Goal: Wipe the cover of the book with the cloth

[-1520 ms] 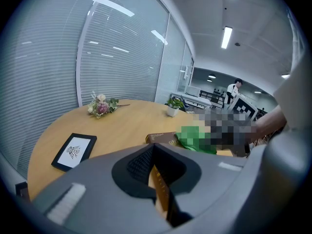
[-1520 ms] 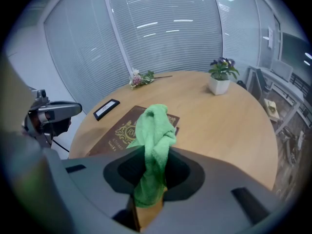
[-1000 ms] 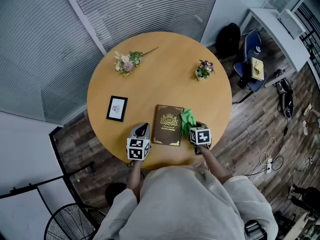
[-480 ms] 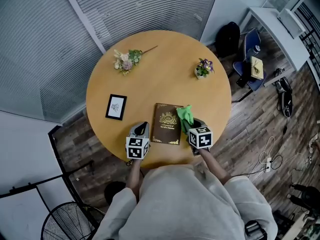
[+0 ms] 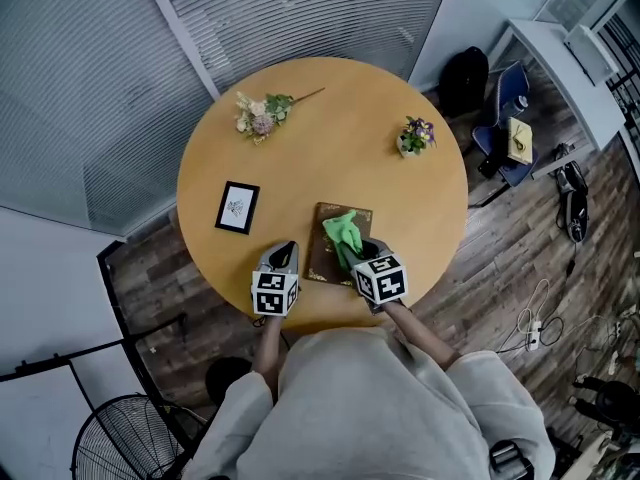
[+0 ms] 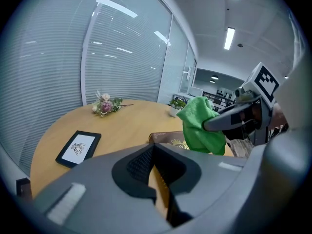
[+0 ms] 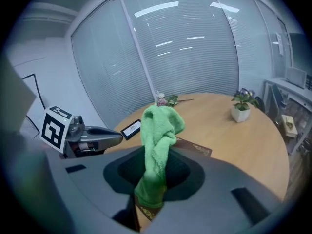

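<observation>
Clamping the green cloth (image 5: 343, 234) tight, the right gripper (image 5: 362, 255) holds it over the book (image 5: 322, 255) on the table (image 5: 330, 148). Just beside the book, the left gripper (image 5: 284, 257) has its jaws together with nothing between them.

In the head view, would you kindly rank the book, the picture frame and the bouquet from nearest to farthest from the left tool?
From the left tool:
1. The book, just to its right.
2. The picture frame, ahead and to the left.
3. The bouquet, near the table's far edge.
</observation>
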Demonstrator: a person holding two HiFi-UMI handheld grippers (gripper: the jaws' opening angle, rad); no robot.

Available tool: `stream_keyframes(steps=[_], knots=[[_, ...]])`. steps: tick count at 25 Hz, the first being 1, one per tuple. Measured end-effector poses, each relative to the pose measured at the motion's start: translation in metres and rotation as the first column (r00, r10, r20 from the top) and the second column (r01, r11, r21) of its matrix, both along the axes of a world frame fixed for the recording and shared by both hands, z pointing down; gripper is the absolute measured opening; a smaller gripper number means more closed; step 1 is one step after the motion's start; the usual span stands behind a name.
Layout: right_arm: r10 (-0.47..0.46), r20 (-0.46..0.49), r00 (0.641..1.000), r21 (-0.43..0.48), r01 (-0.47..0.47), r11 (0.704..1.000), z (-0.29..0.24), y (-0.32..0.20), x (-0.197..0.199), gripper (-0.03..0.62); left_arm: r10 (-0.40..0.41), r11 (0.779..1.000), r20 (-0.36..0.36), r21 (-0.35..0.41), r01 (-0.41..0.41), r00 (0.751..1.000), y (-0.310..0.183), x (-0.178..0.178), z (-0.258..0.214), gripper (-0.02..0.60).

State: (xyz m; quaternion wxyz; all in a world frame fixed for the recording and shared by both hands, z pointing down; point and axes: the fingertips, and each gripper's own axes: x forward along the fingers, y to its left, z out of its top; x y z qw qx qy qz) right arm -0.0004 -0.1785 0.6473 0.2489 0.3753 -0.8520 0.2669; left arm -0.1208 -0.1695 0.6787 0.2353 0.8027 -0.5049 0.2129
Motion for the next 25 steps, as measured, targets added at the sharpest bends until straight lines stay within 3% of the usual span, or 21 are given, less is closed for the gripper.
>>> stream_keyframes(steps=[10, 25], knots=[[-0.126, 0.016, 0.992, -0.052, 0.127, 0.991, 0.015, 0.019, -0.055, 0.098, -0.044, 0.999, 0.008, 0.002, 0.044, 0.999, 0.006, -0.018, -0.002, 0.011], [-0.230, -0.022, 0.973, -0.150, 0.224, 0.963, 0.056, 0.043, -0.094, 0.098, -0.110, 0.994, 0.016, -0.020, 0.110, 0.994, 0.019, -0.046, 0.006, 0.011]])
